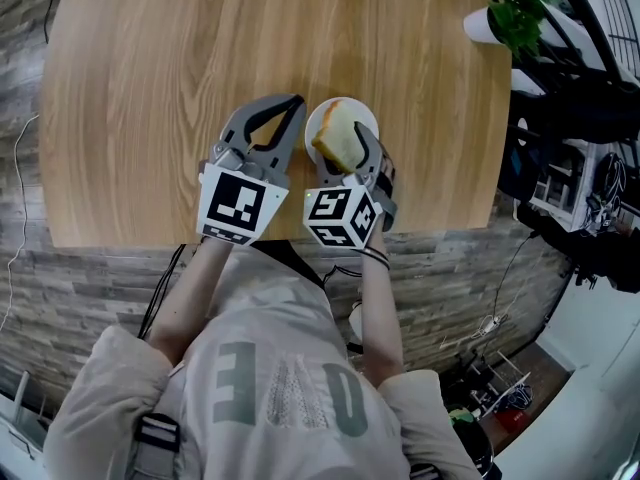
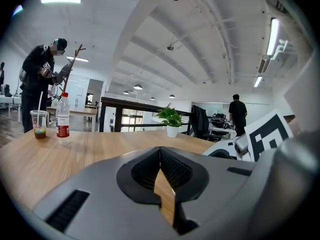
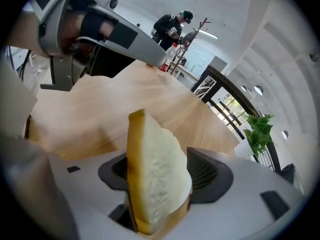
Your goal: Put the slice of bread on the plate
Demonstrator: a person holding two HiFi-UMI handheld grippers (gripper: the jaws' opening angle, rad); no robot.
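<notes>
Right gripper view: right gripper (image 3: 161, 170), jaws apart around the brown-crusted white bread slice (image 3: 157, 186), likely freeing it onto the round white plate (image 1: 362, 113); left gripper (image 1: 296, 103), jaws together, idles at its nine o'clock

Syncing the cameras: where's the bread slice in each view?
Head view: bread slice centre, overlapping the plate.
Left gripper view: not in it.
Right gripper view: bread slice bottom centre, upright between the jaws.
Shared landmark: potted plant, in all three.
</notes>
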